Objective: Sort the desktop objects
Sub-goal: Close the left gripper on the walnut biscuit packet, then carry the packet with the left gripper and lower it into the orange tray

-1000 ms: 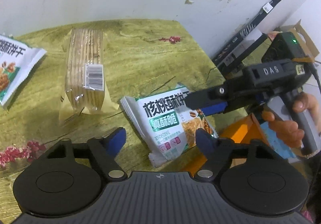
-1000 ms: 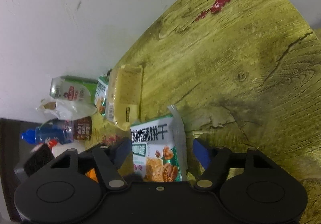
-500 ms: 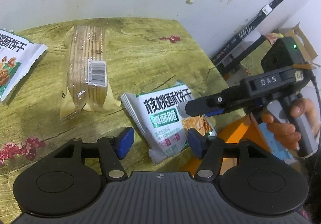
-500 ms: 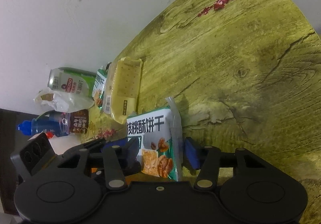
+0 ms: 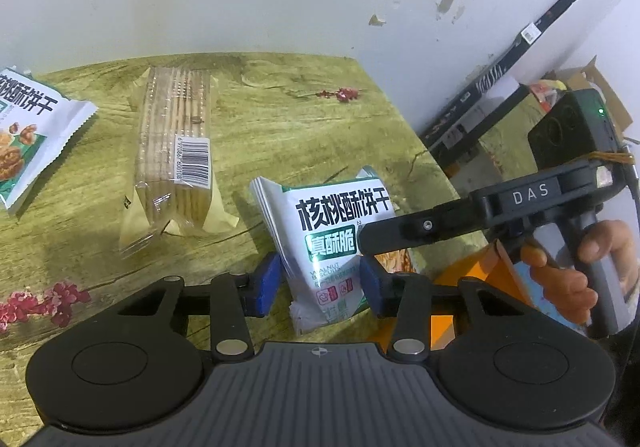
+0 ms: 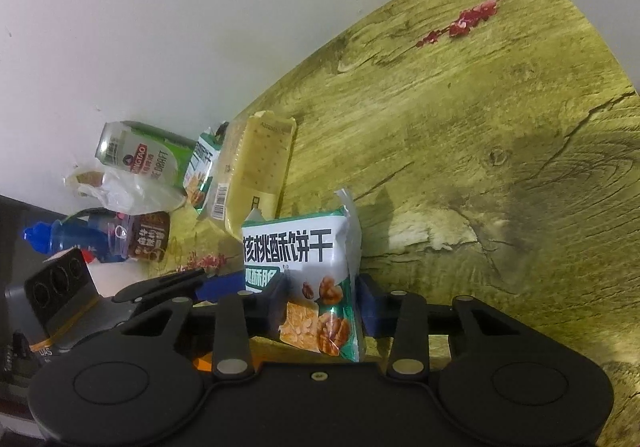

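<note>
- Near the worktop's (image 5: 280, 135) right-hand edge, seen from the left wrist, a white-and-green walnut biscuit packet (image 5: 332, 243) lies with its near end between the blue pads (image 5: 267, 283) of the left gripper (image 5: 320, 287).
- Both pads press the packet's sides, so the left jaws are clenched on it, having just finished closing in.
- From the right, the right gripper (image 5: 384, 235) reaches across the same packet, a hand (image 5: 576, 267) wrapped around its grey handle.
- Seen from the right wrist, the right gripper (image 6: 320, 299) also has the walnut biscuit packet (image 6: 312, 267) squeezed between its pads, jaws clamped on the sides after closing in; the packet stands on edge there, walnut picture toward the camera.
- Left of the held packet, a clear-wrapped stack of crackers (image 5: 176, 163) with a barcode label lies lengthwise on the worktop, well apart from the pads.
- Farther left a second walnut biscuit packet (image 5: 32, 143) lies flat, partly cut off by the frame edge.
- Beyond the crackers in the right wrist view, a green-and-white drink can (image 6: 140, 155) lies on its side by the wall, with a crumpled clear bag (image 6: 128, 191) and a blue-capped bottle (image 6: 80, 243) just beside it.
- Red flower prints (image 5: 344, 94) mark the yellow-green wood-pattern covering.
</note>
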